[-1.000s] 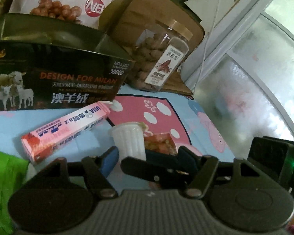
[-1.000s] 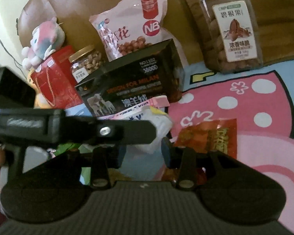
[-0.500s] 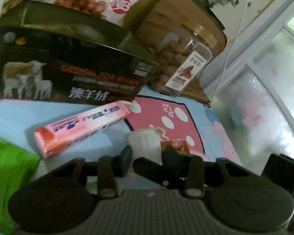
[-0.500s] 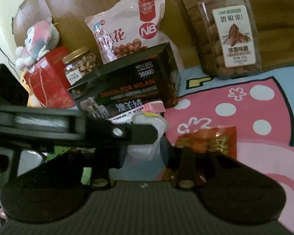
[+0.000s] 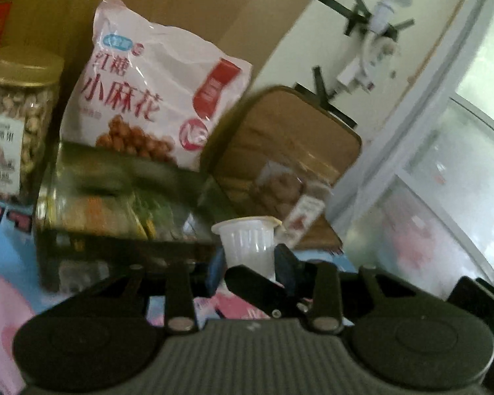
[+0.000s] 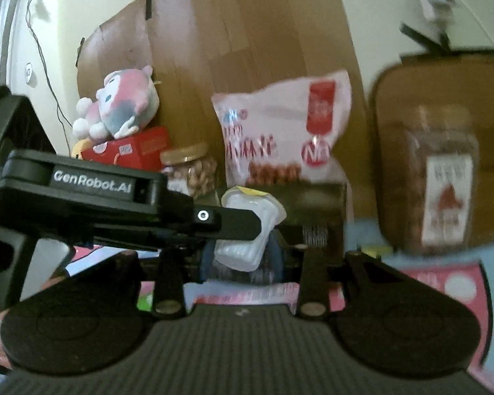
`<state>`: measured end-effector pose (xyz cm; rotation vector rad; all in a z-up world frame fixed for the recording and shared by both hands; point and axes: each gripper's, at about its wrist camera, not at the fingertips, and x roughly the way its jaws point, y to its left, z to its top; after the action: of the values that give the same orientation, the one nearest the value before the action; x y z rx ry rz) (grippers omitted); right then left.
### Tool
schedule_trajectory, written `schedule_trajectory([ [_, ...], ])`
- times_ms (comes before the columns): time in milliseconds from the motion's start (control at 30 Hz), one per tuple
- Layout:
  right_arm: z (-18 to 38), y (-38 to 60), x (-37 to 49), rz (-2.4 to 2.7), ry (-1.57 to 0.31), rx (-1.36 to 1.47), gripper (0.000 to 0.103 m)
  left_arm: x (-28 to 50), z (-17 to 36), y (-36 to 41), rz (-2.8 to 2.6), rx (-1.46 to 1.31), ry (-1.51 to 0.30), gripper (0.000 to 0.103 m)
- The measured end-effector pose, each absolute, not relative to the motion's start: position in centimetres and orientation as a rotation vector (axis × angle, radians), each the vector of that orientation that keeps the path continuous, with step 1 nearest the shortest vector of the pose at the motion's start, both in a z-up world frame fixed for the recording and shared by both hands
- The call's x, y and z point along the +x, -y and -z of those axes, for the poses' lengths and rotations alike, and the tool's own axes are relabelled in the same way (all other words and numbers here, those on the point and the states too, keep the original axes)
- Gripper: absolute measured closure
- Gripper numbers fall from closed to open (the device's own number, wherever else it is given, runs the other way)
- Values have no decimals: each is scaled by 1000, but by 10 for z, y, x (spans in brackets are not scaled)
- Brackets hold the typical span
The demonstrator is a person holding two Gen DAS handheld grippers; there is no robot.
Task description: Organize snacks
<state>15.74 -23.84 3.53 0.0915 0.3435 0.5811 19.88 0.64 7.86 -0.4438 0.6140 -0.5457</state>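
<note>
A small white jelly cup (image 5: 247, 243) with a peel lid stands upright between the blue pads of my left gripper (image 5: 250, 266), which is shut on it above the cartoon cloth. From the right wrist the same cup (image 6: 247, 230) looks tilted, and its lower part sits pinched in my right gripper (image 6: 243, 260). The left gripper's finger (image 6: 227, 223) reaches in from the left and presses the cup's upper side. The right gripper's black finger (image 5: 257, 286) crosses under the cup in the left wrist view. A hand shows at the lower left edge.
Just behind the cup is a dark open-topped box (image 5: 115, 223) holding packets. Behind it lean a pink snack bag (image 5: 148, 98), a gold-lidded nut jar (image 5: 16, 125) and a tall pecan jar (image 6: 441, 191). A plush toy (image 6: 122, 108) sits on a red box (image 6: 131, 148).
The left jaws closed onto the cup, then both grippers rose with it and tipped upward. The pink stick box and red packet on the cloth dropped out of sight.
</note>
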Motion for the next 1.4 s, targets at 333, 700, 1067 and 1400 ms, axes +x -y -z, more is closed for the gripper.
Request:
schedule_trajectory([
  [333, -17, 227, 218, -501, -339, 42, 63, 261, -57, 8, 482, -454, -650, 69],
  [700, -13, 250, 218, -492, -322, 121, 60, 236, -65, 10, 448, -394, -574, 64],
  [1067, -32, 252, 167, -535, -334, 169, 60, 114, -69, -10, 193, -169, -533, 61],
  [1400, 1, 258, 72, -436, -384, 162, 60, 62, -35, -9, 93, -129, -598, 61],
])
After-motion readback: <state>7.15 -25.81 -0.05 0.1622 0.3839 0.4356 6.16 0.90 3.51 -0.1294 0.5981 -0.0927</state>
